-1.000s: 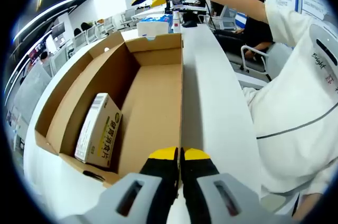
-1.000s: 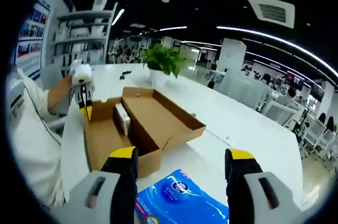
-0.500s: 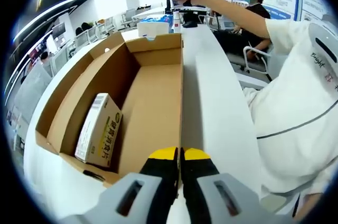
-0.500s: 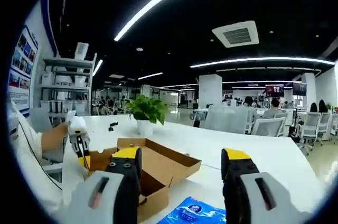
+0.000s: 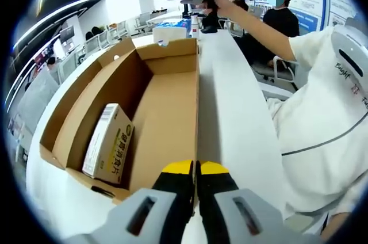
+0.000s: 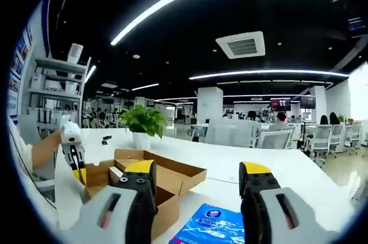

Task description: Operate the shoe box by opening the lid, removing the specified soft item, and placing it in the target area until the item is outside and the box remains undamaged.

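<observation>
Box open, small carton inside by its wall. L gripper jaws together at box's near edge. R gripper apart above blue pack, pack partly cut off.

Brown cardboard shoe box, white-and-yellow carton (dark print), blue soft pack, black yellow-tipped jaws.

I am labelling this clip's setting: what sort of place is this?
Probably an open-plan office: long white table, rows of white office chairs, a square ceiling air vent and a green potted plant.
</observation>
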A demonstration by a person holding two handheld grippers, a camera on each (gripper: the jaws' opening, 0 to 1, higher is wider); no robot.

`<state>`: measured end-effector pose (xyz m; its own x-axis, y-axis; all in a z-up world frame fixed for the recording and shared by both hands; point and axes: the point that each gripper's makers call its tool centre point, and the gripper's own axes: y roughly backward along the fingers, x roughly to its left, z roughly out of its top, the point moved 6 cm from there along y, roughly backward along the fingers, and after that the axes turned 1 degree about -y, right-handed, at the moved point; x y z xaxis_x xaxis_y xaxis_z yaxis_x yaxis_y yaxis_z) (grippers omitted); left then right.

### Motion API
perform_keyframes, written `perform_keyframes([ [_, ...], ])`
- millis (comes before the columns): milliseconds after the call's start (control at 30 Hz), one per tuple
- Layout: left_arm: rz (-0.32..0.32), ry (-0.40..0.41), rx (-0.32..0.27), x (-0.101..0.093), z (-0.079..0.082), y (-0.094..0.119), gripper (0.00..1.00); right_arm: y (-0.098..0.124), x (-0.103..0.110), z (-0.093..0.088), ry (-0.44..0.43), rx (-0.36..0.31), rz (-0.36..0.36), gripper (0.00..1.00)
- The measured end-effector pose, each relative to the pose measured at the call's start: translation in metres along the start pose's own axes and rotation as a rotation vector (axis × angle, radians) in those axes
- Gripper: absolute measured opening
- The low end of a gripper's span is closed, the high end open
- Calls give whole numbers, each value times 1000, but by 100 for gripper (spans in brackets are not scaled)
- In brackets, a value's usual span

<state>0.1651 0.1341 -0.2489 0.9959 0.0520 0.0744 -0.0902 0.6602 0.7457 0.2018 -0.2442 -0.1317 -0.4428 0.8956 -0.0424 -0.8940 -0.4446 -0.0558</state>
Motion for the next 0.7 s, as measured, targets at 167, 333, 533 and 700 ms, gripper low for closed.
perform_keyframes([
  [167, -28, 17, 13, 1, 1, 0, 1, 6, 20, -1, -15, -42, 7, 74],
  [333, -12, 0, 12, -1, 0, 1, 1, 2, 47, -7, -18, -48, 23, 55],
  [533, -5, -17, 0, -1, -1, 1, 1, 24, 61, -14, -46, -107, -110, 41],
  [700, -17, -21, -5, 0, -1, 2, 1, 34, 69, -14, -29, -86, -136, 45],
])
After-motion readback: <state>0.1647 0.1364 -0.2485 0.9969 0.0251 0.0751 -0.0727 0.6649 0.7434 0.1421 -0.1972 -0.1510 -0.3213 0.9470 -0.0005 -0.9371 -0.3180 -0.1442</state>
